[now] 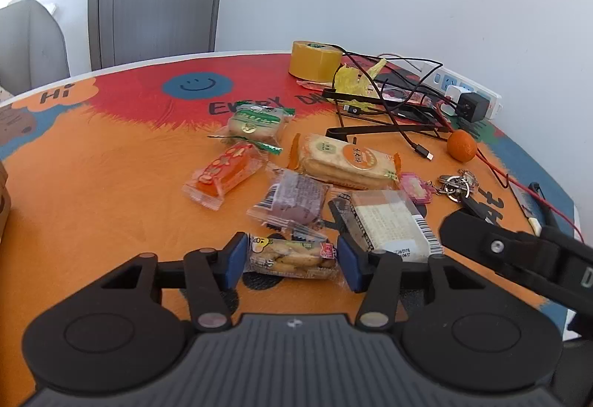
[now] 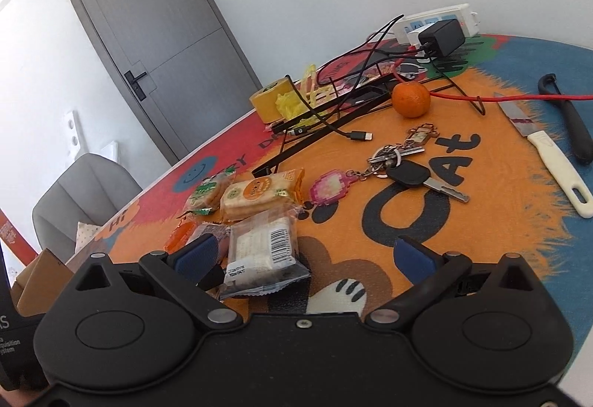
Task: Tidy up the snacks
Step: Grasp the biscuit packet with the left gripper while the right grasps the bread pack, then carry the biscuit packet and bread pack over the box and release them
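Several wrapped snacks lie in a cluster on the orange table mat (image 1: pixel 92 192). My left gripper (image 1: pixel 292 260) has its blue pads on both ends of a clear packet of small biscuits (image 1: pixel 291 255). Behind it lie a purple cake packet (image 1: pixel 292 201), a white wafer packet (image 1: pixel 389 221), a round-cracker packet (image 1: pixel 344 160), an orange-red packet (image 1: pixel 226 171) and a green-labelled packet (image 1: pixel 255 121). My right gripper (image 2: pixel 304 255) is open, with the white wafer packet (image 2: pixel 261 251) beside its left finger (image 2: pixel 196 255); it also shows in the left wrist view (image 1: pixel 519 251).
A tangerine (image 2: pixel 411 99), a key bunch with a pink fob (image 2: pixel 393 169), a white-handled knife (image 2: pixel 548 155) and a black peeler (image 2: pixel 567 118) lie right. Yellow tape (image 1: pixel 315 60), tangled cables (image 1: pixel 393 99) and a power strip (image 1: pixel 467 92) sit at the back. A cardboard box (image 2: pixel 40 277) is at left.
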`<control>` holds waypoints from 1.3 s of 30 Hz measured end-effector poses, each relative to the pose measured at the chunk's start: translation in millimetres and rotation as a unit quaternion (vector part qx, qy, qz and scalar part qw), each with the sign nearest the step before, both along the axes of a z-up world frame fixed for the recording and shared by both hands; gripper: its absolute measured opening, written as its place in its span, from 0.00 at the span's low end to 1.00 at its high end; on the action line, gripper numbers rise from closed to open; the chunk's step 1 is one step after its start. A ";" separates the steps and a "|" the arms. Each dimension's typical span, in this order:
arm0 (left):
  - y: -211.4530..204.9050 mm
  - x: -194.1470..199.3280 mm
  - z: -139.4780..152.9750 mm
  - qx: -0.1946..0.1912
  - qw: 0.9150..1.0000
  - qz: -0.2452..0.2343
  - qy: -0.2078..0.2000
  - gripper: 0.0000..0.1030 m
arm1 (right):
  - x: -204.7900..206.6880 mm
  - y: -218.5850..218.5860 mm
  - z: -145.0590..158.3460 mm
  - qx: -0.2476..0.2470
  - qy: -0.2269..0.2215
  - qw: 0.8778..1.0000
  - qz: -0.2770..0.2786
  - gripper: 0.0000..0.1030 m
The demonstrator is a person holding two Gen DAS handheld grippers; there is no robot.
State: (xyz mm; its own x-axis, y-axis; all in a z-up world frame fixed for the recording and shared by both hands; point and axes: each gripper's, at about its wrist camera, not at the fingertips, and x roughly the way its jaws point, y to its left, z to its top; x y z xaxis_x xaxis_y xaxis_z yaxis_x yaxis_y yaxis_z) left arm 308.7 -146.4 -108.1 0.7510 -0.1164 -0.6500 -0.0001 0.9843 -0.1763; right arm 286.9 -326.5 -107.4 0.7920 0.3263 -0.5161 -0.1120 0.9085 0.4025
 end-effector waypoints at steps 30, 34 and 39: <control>67.1 -46.2 30.8 -0.033 0.996 0.077 -0.040 0.49 | 16.7 58.7 -8.2 -0.099 0.010 0.995 0.018 0.47; 69.2 -54.9 35.9 -0.035 0.995 0.078 -0.045 0.49 | 6.8 52.4 -8.3 -0.066 0.010 0.998 0.020 0.45; 72.2 -67.2 49.0 -0.037 0.994 0.080 -0.062 0.49 | -9.5 53.7 2.7 -0.043 -0.005 0.999 0.028 0.45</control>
